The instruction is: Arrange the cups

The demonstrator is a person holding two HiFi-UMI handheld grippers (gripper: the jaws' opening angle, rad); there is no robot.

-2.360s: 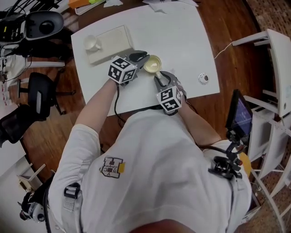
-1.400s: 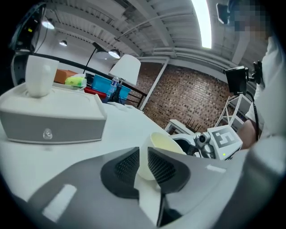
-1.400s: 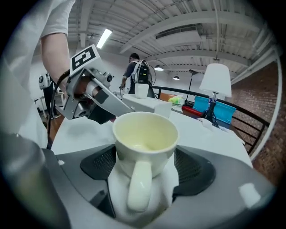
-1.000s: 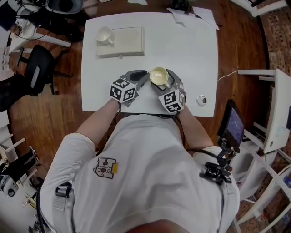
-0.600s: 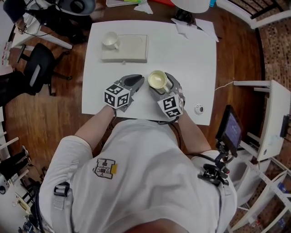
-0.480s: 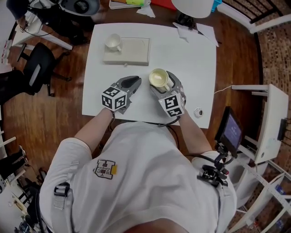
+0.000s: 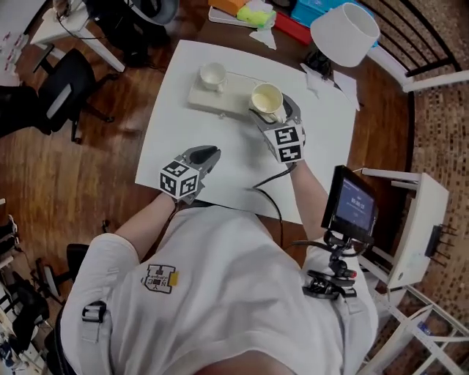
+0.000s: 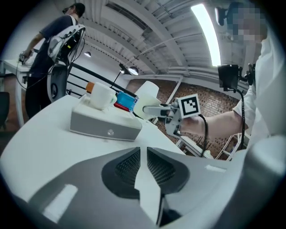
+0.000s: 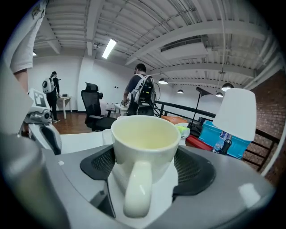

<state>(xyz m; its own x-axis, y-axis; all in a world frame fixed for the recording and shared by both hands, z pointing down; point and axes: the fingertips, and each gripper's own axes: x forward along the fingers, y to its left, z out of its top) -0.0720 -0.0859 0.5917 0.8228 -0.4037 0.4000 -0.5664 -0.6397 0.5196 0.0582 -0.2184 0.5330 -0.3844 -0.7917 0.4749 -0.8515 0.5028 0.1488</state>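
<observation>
My right gripper (image 7: 270, 103) is shut on a cream cup (image 7: 265, 96) and holds it in the air at the right end of a pale flat box (image 7: 220, 99) on the white table (image 7: 315, 146). In the right gripper view the cup (image 9: 144, 136) sits upright between the pads, with its handle towards the camera. A second white cup (image 7: 213, 74) stands on the box's left end. My left gripper (image 7: 204, 154) hovers low over the table's near left part, its jaws together with nothing in them. The left gripper view shows the box (image 8: 105, 124), the white cup (image 8: 102, 95) and the carried cup (image 8: 144, 106).
A lamp with a white shade (image 7: 344, 33) stands at the table's far right corner, with blue bins (image 7: 311, 11) behind it. A small screen on a stand (image 7: 352, 205) and a white rack (image 7: 414, 227) are to the right. An office chair (image 7: 62, 91) is at the left. People stand in the background (image 8: 58, 40).
My right gripper has lifted the cream cup from the table's near middle and carried it away to the box. The left gripper has drawn back to the left, away from the cup.
</observation>
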